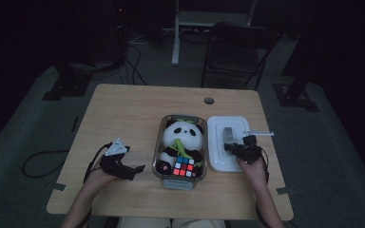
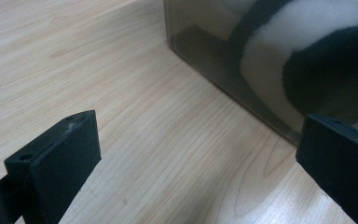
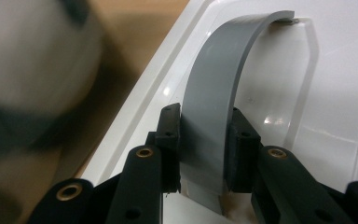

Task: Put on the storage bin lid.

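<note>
From above, everything beyond my table (image 1: 123,114) sinks into darkness; only the tabletop is dimly lit. Beside my right gripper (image 3: 204,154), the white lid (image 3: 335,93) shows small glare spots, and the panda (image 3: 32,70) left of it is blurred.

Bare tabletop (image 1: 123,114) is lying open across the left half and the far edge, giving a gripper free passage there. In the middle, the clear box (image 1: 161,142) holding a panda toy (image 1: 183,137) and a puzzle cube (image 1: 184,166) is blocking the way. Just right of it, the white lid (image 1: 218,164) is taking up the space, leaving a narrow strip of table along the right edge.
</note>
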Demonstrator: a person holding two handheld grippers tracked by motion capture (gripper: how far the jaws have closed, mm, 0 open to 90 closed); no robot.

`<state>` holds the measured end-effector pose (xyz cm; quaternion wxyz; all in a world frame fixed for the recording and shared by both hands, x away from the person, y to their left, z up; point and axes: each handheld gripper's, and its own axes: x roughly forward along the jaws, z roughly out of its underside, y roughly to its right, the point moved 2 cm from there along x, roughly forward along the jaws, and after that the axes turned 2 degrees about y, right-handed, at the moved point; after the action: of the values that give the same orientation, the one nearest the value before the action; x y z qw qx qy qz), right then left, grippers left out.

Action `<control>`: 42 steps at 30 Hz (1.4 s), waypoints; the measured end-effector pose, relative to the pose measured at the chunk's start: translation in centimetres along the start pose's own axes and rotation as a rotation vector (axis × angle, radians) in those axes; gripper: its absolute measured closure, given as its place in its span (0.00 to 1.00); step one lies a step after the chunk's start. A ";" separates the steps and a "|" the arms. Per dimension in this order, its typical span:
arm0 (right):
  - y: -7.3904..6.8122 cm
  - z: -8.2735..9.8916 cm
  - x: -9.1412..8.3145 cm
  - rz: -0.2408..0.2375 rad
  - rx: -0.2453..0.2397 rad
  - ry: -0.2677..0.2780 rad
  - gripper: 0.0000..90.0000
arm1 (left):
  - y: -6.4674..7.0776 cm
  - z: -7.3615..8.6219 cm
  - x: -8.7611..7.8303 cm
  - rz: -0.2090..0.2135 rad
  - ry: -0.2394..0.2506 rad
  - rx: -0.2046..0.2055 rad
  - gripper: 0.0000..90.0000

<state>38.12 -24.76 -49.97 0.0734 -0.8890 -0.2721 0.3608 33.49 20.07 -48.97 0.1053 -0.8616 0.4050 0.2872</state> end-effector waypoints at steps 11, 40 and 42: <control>0.7 2.5 0.1 -0.006 0.008 -0.037 0.79 | 0.3 -1.2 0.9 0.002 0.024 0.011 0.01; -1.1 2.3 1.3 0.317 -0.107 -0.014 0.61 | 0.9 -1.8 3.4 0.026 0.016 0.036 0.01; -1.0 2.3 1.2 0.304 -0.096 -0.017 0.73 | 1.1 -2.0 3.5 0.027 0.018 0.042 0.01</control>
<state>36.85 -23.42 -52.08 -0.0269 -0.9193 -0.1519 0.3619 35.22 16.30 -49.32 0.1157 -0.8561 0.4236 0.2726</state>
